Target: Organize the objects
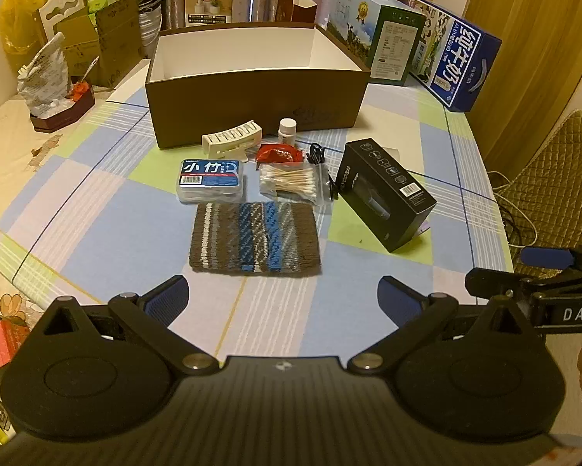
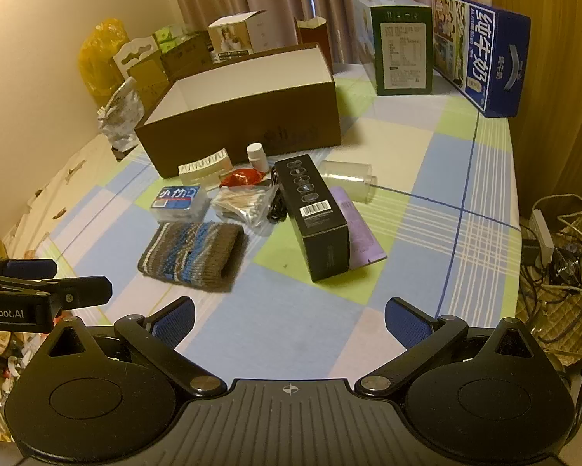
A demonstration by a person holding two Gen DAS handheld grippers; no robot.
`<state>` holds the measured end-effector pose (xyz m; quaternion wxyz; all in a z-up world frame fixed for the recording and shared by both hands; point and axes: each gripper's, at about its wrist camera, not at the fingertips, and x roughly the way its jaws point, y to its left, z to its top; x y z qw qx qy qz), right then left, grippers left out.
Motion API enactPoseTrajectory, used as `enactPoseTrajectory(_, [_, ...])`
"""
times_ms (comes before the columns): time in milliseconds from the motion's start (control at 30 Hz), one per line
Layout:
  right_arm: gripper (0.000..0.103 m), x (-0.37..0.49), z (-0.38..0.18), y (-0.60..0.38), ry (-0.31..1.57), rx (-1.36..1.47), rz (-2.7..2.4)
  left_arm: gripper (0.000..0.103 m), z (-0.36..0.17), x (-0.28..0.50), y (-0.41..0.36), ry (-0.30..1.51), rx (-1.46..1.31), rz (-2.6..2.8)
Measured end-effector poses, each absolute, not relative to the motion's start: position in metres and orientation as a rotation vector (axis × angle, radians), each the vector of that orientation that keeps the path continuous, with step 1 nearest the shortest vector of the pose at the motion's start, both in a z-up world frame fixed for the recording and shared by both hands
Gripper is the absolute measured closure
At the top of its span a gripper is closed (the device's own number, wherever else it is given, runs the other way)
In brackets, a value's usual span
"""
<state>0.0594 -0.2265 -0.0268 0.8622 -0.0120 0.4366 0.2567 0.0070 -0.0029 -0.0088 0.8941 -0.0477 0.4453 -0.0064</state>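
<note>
- Over the near edge of the table (image 1: pixel 96 209), the left gripper (image 1: pixel 283 299) hangs with its jaws spread wide; the blue ribbed pads (image 1: pixel 170 297) grip nothing and touch nothing.
- The right gripper (image 2: pixel 289 320) is likewise wide apart and empty, above bare checked cloth.
- Each tool shows at the margin of the other's view, side by side and apart.
- The open box (image 1: pixel 252 105), brown card outside and white inside, stands at the middle of the table beyond the loose items; nothing shows inside it.
- A knitted pouch (image 1: pixel 255 237), coarse wool striped brown, grey and blue, lies flat nearest the left gripper.
- Just behind it: a clear plastic floss-pick case (image 1: pixel 211 180) with a blue label, and a clear bag of cotton swabs (image 1: pixel 291 184).
- Against the box front: a cream slotted plastic holder (image 1: pixel 232 140), a small white-capped bottle (image 1: pixel 287 129), a crumpled red wrapper (image 1: pixel 279 154).
- A matt black carton (image 2: pixel 314 217), long and rectangular, lies to the right, resting partly on a lilac flat packet (image 2: pixel 358 229); a black cord (image 2: pixel 277 204) lies at its left side.
- A clear plastic cup (image 2: pixel 347 184) lies on its side just beyond the carton.
</note>
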Motion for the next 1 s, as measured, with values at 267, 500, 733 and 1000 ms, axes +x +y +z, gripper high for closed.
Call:
enactPoseTrajectory(267, [0.002,0.060,-0.025,-0.227,0.919,-0.028,0.541,0.001,-0.009,0.009,-0.004,0.929,-0.101,-0.016])
enactPoseTrajectory(500, [0.002,0.062,-0.022,-0.221,0.911,-0.035,0.552,0.001,-0.006,0.008,0.001,0.923,-0.108,-0.004])
enactPoseTrajectory(733, [0.002,0.064,-0.016,-0.213,0.897,-0.037,0.562,0.001,0.001,0.010,0.008,0.906,-0.102,0.007])
enactPoseTrajectory(1000, [0.002,0.069,-0.016,-0.207,0.902,-0.036,0.562,0.001,0.004,0.016,0.014,0.903,-0.095,0.015])
